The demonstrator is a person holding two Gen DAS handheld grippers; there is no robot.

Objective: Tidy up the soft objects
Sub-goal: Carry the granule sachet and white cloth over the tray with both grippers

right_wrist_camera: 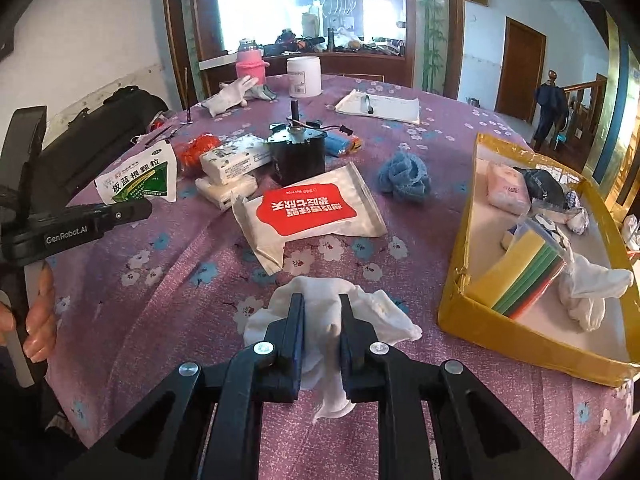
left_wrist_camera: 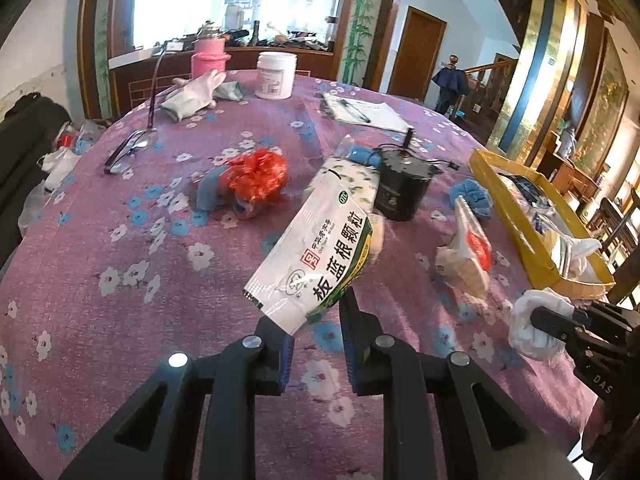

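1. Two grippers are over a round table with a purple flowered cloth, each closed on something soft
2. Left gripper: its jaws are pinched tight on the bottom corner of a white and green sachet, which is lifted off the cloth and tilts up toward 1 o'clock in the left wrist view
3. Right gripper: its jaws are clamped on a crumpled white cloth, with a fold of it squeezed between the fingers; the cloth spreads on the table around them, at 6 o'clock in the right wrist view
4. At 3 o'clock from that cloth stands a yellow tray, close beside it but apart; in it lie coloured sponges, a white glove and a pink packet
5. At 12 o'clock from the cloth lies a white pouch with a red label, and beyond it a black motor
6. A blue rag sits at 1 o'clock, between the motor and the tray
7. A red mesh ball lies at 11 o'clock of the sachet in the left wrist view
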